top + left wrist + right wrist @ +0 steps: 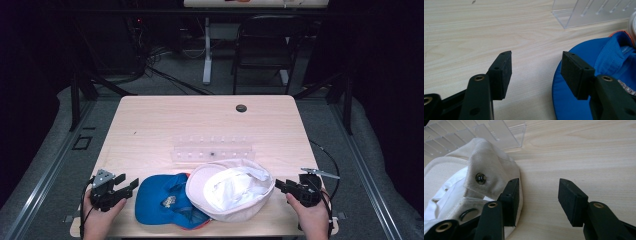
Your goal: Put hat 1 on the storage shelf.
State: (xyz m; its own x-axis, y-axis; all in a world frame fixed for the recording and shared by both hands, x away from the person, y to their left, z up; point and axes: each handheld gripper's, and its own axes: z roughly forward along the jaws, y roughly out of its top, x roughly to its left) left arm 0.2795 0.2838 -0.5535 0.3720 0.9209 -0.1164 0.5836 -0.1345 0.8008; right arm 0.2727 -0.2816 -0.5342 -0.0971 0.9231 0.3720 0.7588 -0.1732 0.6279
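The desk [165,120] has a pale wood-grain top with rounded corners and a small dark round grommet [241,108] near its far edge.

Two caps lie at the lower centre of the high view, both upside down. The white cap [230,189] is cream canvas with a bright white lining; its open bowl faces up. In the right gripper view a folded canvas tab with a metal snap [480,178] rises from its rim. The blue cap [165,200] is smooth blue fabric with orange edging. Its right part is hidden under the white cap, which overlaps it. The pair's long axis runs left to right along the desk's near edge.

A clear acrylic rack [214,152] with slotted dividers sits just behind the caps; its outline is faint against the wood.

The left gripper [122,186], lower left, has its jaws wide apart and empty, pointing right at the blue cap's rim. The right gripper [281,186], lower right, is likewise spread wide, gripping nothing. One jaw lies against the white cap's edge.
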